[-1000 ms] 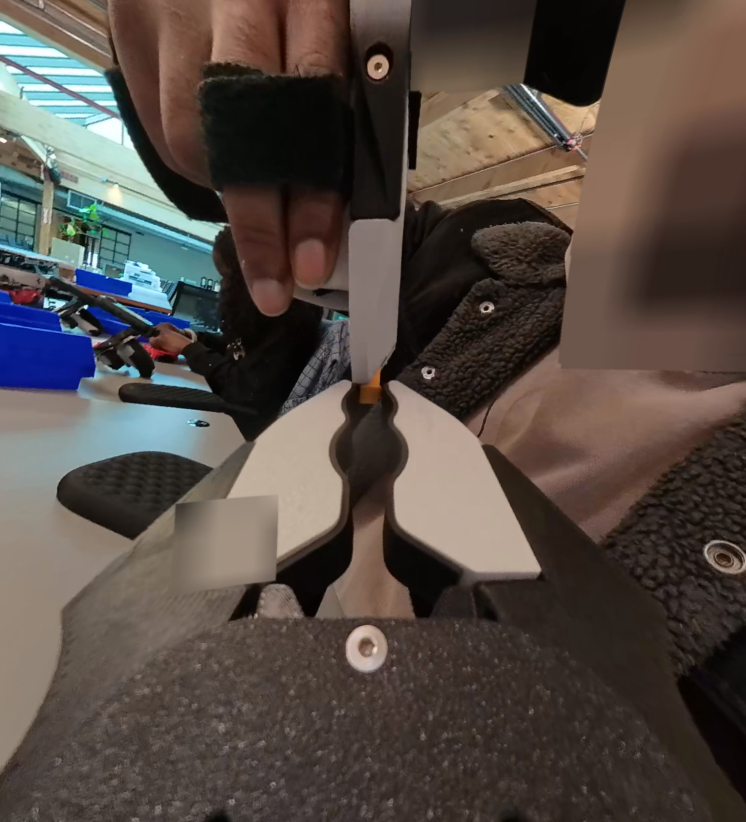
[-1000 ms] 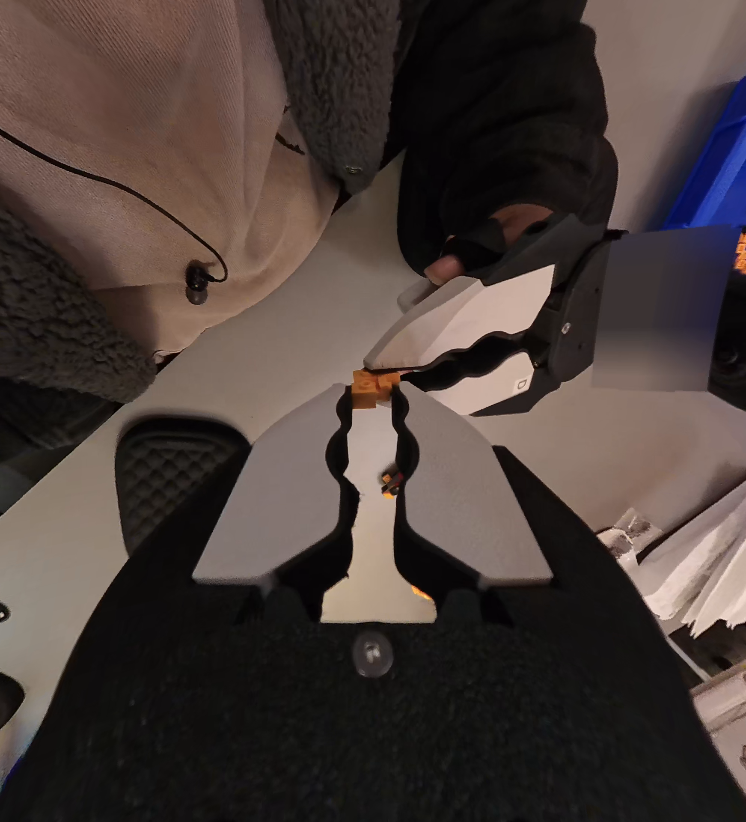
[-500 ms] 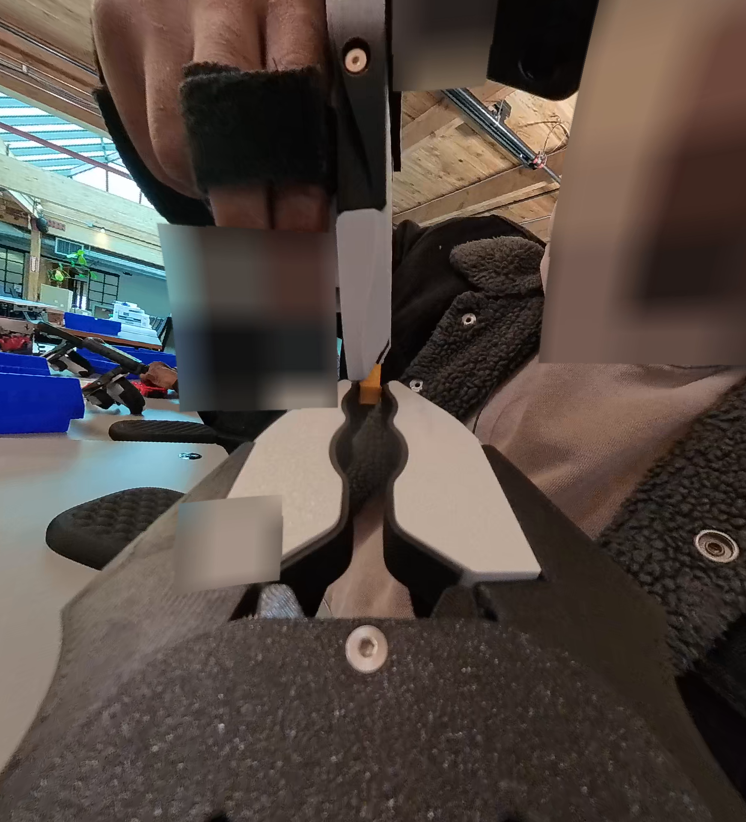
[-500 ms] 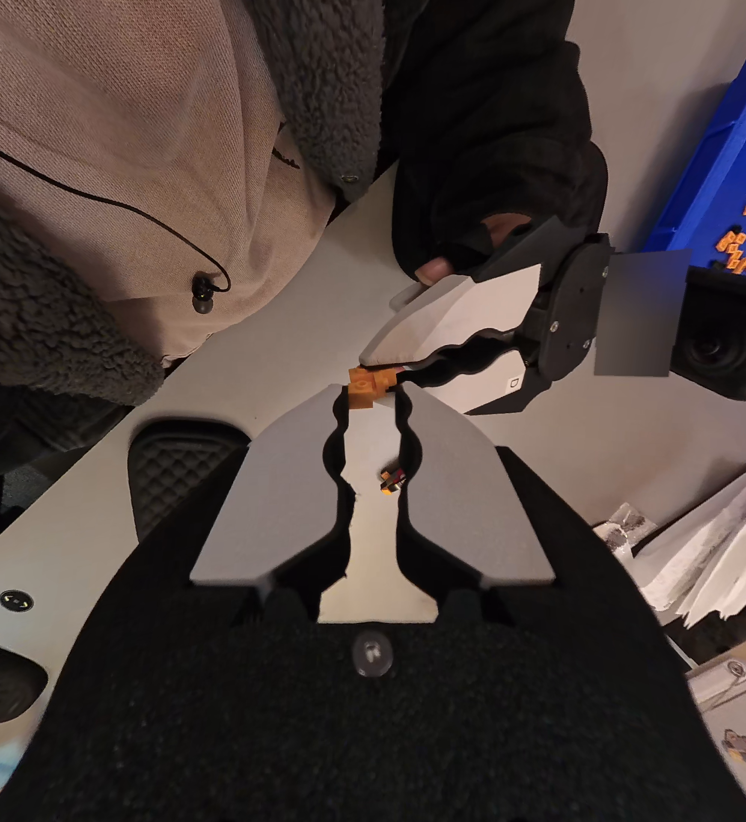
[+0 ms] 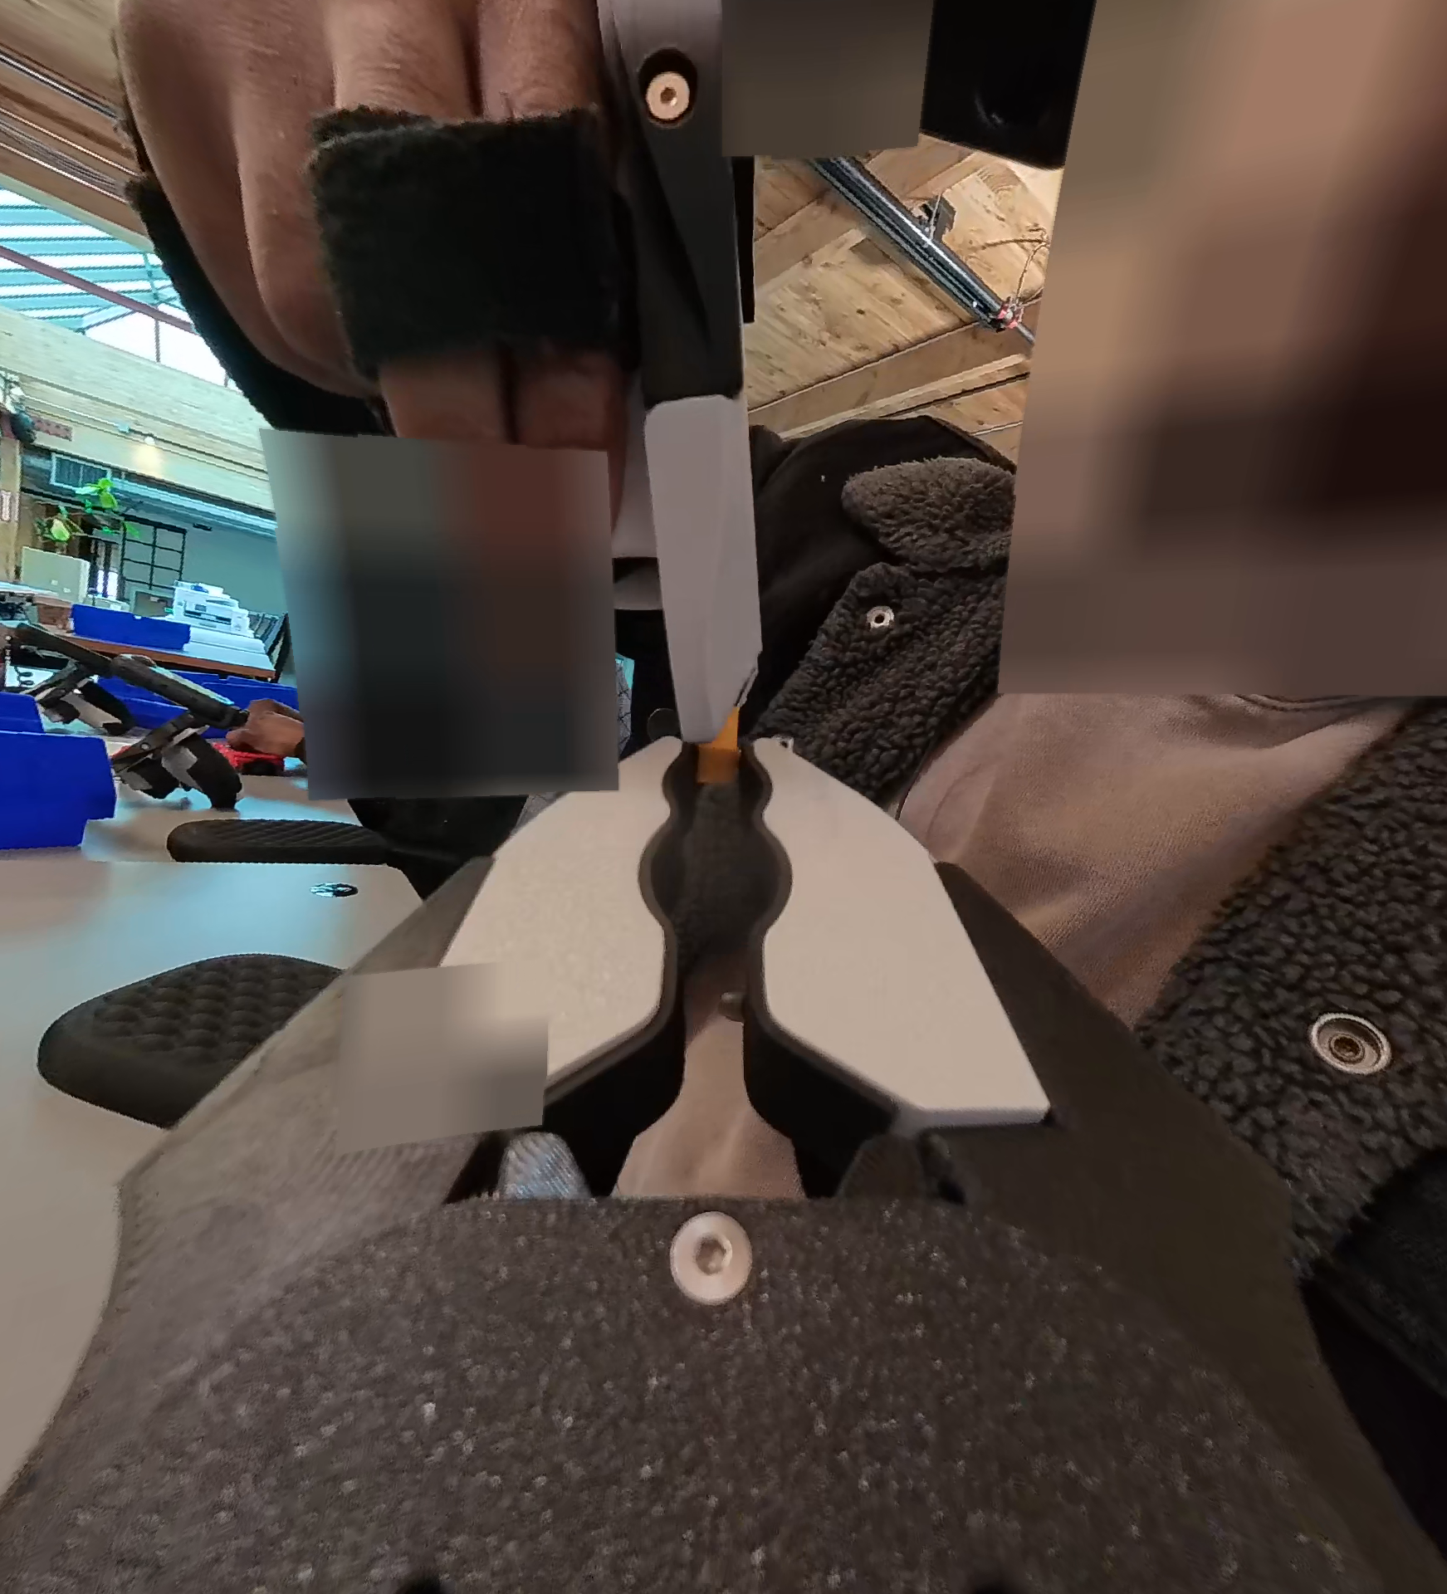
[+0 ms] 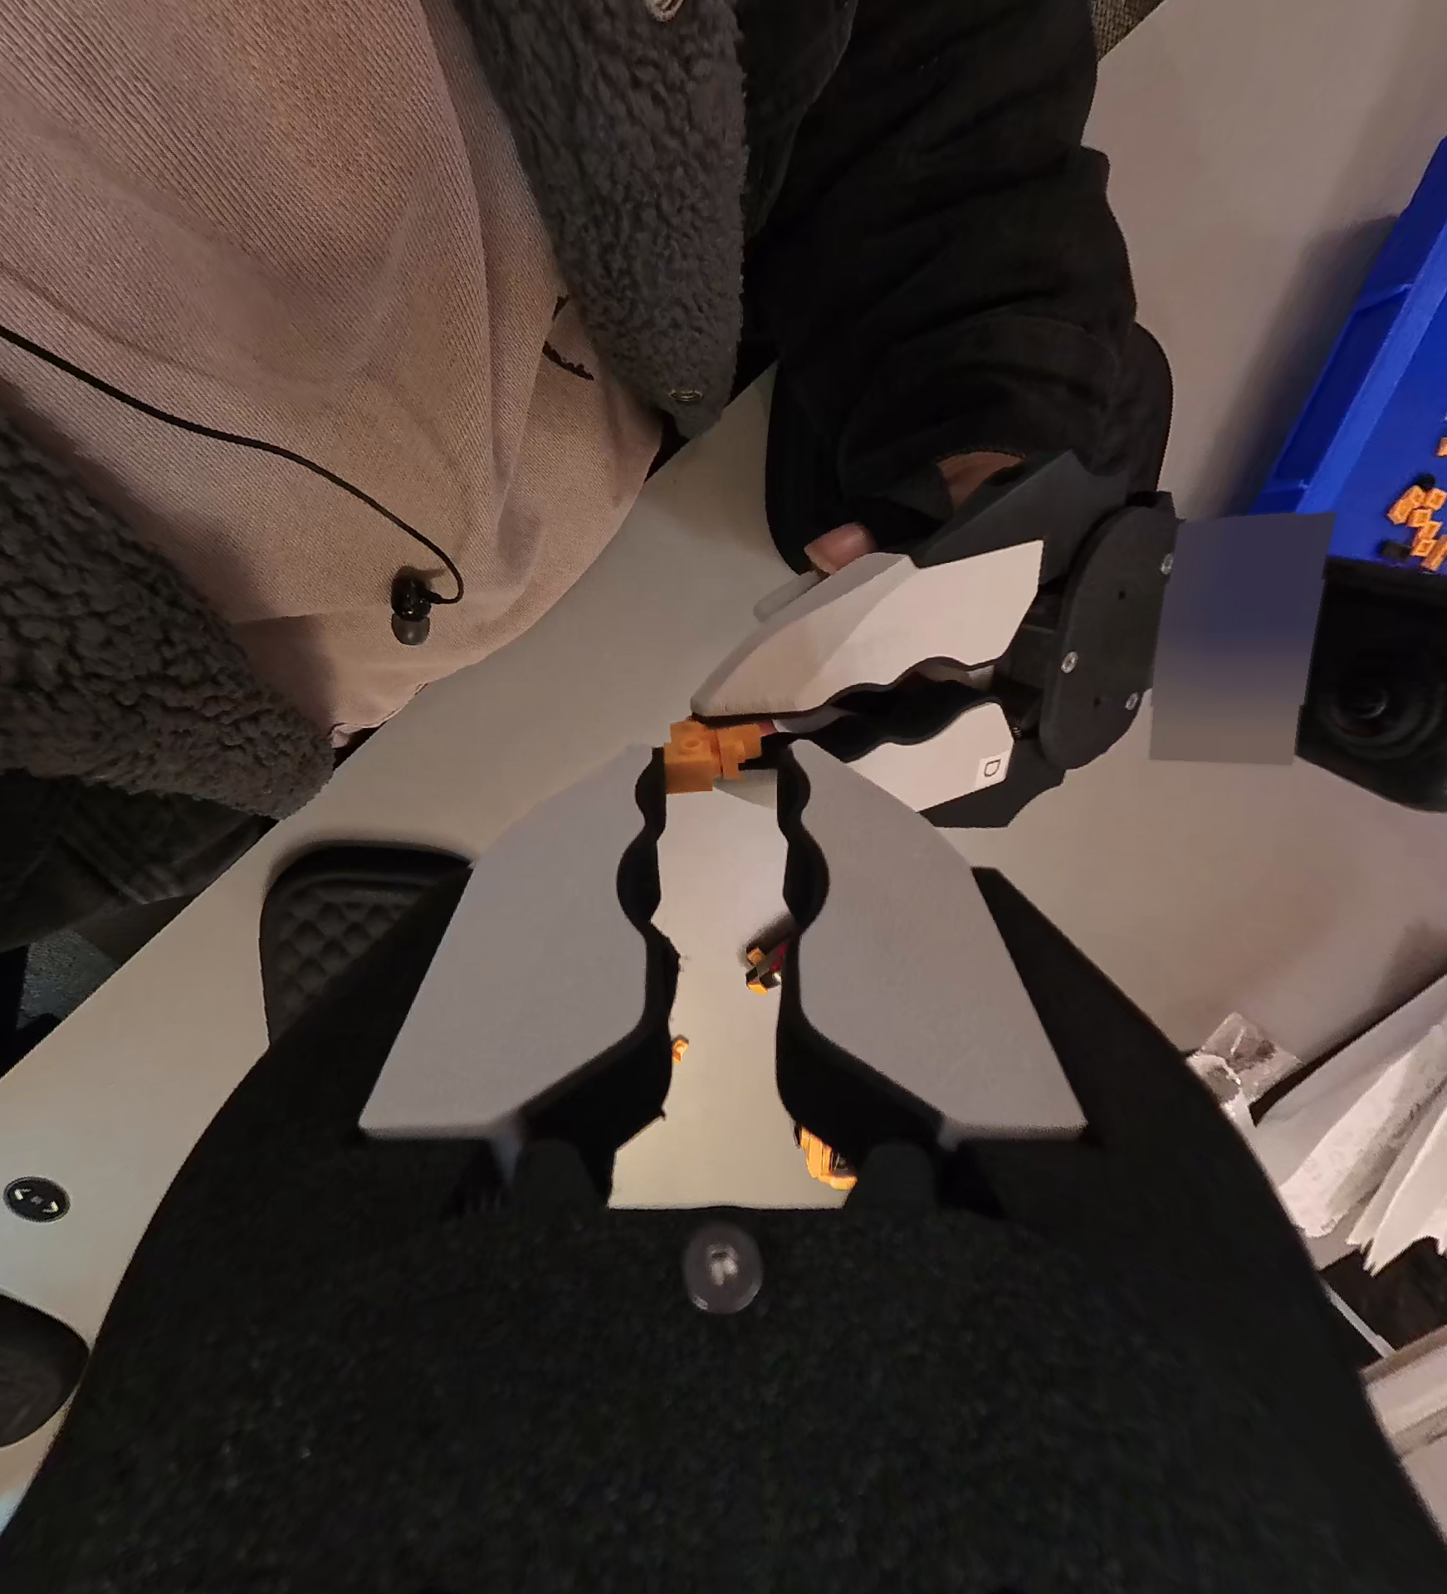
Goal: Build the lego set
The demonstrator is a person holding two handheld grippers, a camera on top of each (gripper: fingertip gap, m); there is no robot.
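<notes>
My left gripper (image 5: 718,749) is shut on a small orange lego piece (image 5: 718,764) at its fingertips. In the right wrist view the left gripper (image 6: 733,735) comes in from the right, holding the orange piece (image 6: 739,749), which has a second orange brick (image 6: 690,766) joined to it. My right gripper (image 6: 720,759) straddles this pair from below. Its jaws stand narrowly apart: the left tip touches the brick and a thin gap shows at the right tip. In the left wrist view the right gripper (image 5: 709,724) comes down from above onto the piece.
A blue bin (image 6: 1384,362) with several loose pieces stands at the right, and paper sheets (image 6: 1427,1130) lie below it. Small lego bits (image 6: 764,968) lie on the grey table (image 6: 1047,906). A person's jacket fills the upper left. Black armrests (image 5: 176,1026) and blue bins (image 5: 4,776) are at the left. My two grippers' fingertips are within a few centimetres of each other.
My right gripper's jaws have widened a little around the orange bricks. Both grippers stayed tip to tip, and the views shifted slightly.
</notes>
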